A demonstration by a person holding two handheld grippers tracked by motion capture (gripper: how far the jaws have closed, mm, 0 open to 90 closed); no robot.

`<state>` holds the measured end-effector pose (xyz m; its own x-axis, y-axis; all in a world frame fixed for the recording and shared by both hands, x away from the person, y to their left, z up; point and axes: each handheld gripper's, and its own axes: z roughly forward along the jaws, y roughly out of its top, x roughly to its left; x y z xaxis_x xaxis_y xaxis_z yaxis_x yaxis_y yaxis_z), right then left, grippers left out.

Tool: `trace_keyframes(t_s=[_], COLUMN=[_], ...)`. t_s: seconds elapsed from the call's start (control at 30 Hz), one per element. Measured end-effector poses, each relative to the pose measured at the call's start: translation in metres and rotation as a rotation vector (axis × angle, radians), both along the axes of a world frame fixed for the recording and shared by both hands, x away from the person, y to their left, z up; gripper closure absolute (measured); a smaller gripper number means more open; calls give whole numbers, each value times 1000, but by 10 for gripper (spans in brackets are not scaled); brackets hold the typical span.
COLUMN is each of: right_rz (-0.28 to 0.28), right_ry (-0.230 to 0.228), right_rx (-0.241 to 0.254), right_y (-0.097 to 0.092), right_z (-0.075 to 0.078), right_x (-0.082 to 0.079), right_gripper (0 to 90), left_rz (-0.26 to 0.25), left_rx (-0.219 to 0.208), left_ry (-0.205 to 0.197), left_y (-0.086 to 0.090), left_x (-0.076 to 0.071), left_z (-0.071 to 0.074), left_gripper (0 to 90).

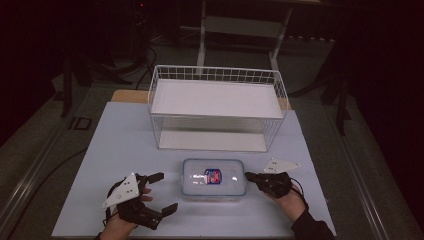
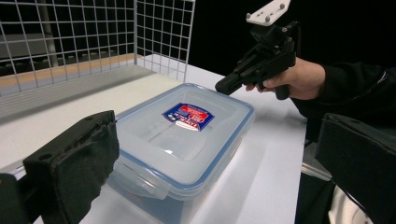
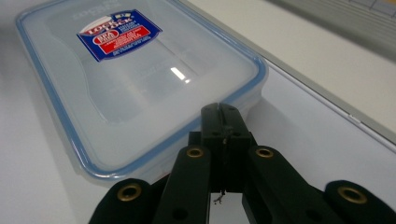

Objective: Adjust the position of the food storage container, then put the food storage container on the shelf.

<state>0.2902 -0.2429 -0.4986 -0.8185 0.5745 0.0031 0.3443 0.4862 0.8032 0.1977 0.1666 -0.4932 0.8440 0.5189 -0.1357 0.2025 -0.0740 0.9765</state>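
Rectangular clear plastic container (image 1: 213,178), blue-rimmed lid (image 2: 187,128)

The lidded container (image 1: 213,178) sits on the table (image 1: 125,145), toward the person's side and near the middle of its width. Behind the container, farther from the person, stands the wire basket (image 1: 217,107), apart from it. To the left of the container, and a little nearer the person, the left gripper (image 1: 162,192) rests with its jaws spread wide, apart from the container. To the right of the container, the right gripper (image 1: 248,176) has its jaws pressed together, with the tip at the container's right edge; the high view leaves contact unclear. On the container's lid lies a label (image 1: 213,176), near its centre.
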Motion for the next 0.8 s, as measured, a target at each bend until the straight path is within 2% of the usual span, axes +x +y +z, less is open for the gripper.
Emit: trace_keyframes(t_s=[0.13,0.23,0.27,0.3,0.33,0.37,0.4,0.43,0.47,0.5,0.53,0.57,0.6,0.63,0.67,0.73,0.8], right_rz=[-2,0,0,0,-4,-9,-5,-5,-4,-5,-8,-1,7,4,1,11,5], right_ry=[-26,-44,-44,-59,-72,-80,-92,-92,-100,-102,-117,-128,-132,-141,-159,-205,-218], right_rx=[-7,10,10,14,42,59,84,84,106,169,174,178,199,225,231,225,252], right_y=[-4,-7,-7,-8,-10,-12,-13,-13,-15,-17,-17,-17,-18,-19,-18,-18,-19], right_z=[3,8,8,10,14,16,19,19,22,28,31,33,36,37,39,44,49], right_x=[-3,-9,-9,-11,-14,-16,-18,-18,-20,-23,-25,-27,-27,-28,-29,-32,-33], right_gripper=[897,799,799,768,651,616,545,545,452,257,180,132,131,129,97,98,99], left_rz=[26,49,49,73,87,99,102,102,110,114,103,99,99,92,86,77,72], left_rx=[12,27,27,34,41,50,49,49,64,81,92,91,91,103,100,94,94], left_ry=[6,2,2,-12,-6,0,1,1,9,21,32,27,27,25,24,30,43], left_y=[0,1,1,2,2,2,3,3,2,2,0,-2,-2,-5,-6,-8,-9], left_x=[0,1,1,2,3,4,5,5,6,7,9,9,9,11,11,13,16], left_z=[1,2,2,3,3,4,5,5,7,9,15,18,18,25,28,35,40], left_gripper=[0,0,0,0,0,0,0,0,0,0,0,0,0,0,0,0,0])
